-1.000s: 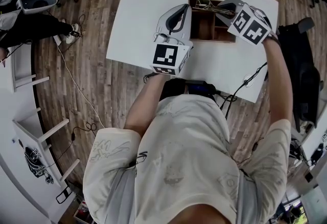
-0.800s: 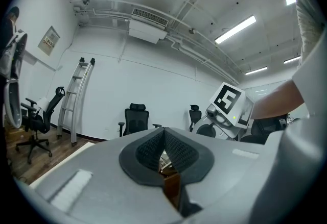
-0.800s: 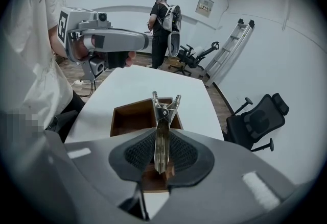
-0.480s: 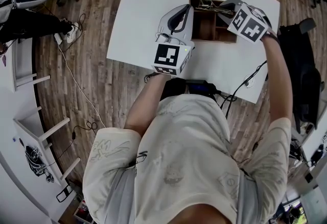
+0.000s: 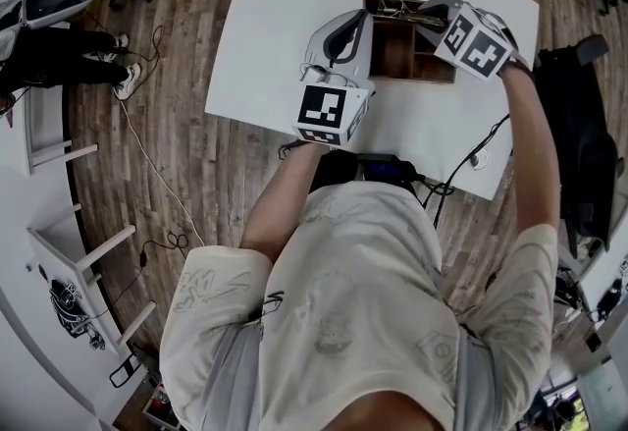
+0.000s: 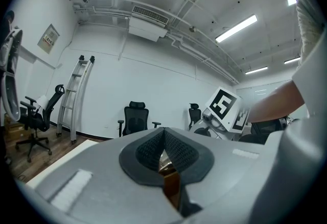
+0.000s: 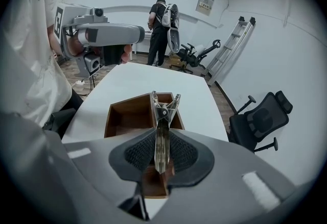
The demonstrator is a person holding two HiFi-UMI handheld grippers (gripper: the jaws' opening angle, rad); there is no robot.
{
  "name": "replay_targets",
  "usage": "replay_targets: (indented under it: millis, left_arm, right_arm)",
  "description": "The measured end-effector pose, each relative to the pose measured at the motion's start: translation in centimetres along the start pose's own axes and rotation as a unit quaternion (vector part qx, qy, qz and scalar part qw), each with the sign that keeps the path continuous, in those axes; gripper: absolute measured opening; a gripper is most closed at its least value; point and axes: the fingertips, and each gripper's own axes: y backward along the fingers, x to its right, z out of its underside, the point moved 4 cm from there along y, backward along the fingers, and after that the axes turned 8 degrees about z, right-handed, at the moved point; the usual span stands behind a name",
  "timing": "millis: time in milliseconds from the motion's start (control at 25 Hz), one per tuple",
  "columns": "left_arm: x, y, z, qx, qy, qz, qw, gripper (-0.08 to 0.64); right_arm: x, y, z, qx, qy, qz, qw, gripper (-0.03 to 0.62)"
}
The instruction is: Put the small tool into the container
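Note:
A wooden container point(image 5: 391, 54) with compartments stands on the white table point(image 5: 285, 17). My right gripper point(image 5: 420, 19) is shut on the small tool point(image 5: 396, 4), a slim metal clip with spread handles. In the right gripper view the small tool point(image 7: 162, 116) sticks out from between the pads, above the container point(image 7: 127, 115) near its far right compartment. My left gripper point(image 5: 345, 26) hovers just left of the container with nothing in it. In the left gripper view the left gripper point(image 6: 164, 150) has its pads point(image 6: 181, 152) meeting at the tips.
A dark device point(image 5: 371, 166) and cables point(image 5: 471, 159) lie at the table's near edge. Office chairs point(image 7: 258, 121) and a ladder point(image 7: 230, 47) stand around the table. A person point(image 7: 162, 29) stands at the far end of the room.
My right gripper with the tool has sunk slightly towards the container. The left gripper has stayed where it was. Legs at the left edge of the head view have shifted.

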Motion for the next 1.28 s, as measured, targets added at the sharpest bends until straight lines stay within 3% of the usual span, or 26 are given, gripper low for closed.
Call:
replay_targets:
  millis: [480,1280]
  left_arm:
    - [0.1,-0.6,0.3,-0.001,0.006,0.002,1.0000,0.000]
    - [0.0,-1.0,1.1,-0.006,0.009,0.008,0.9999,0.000]
  right_arm:
    - [0.1,-0.9,1.1,-0.014,0.007,0.001,1.000,0.084]
    - [0.9,-0.9,2.2,0.000,-0.031,0.030,0.999,0.109]
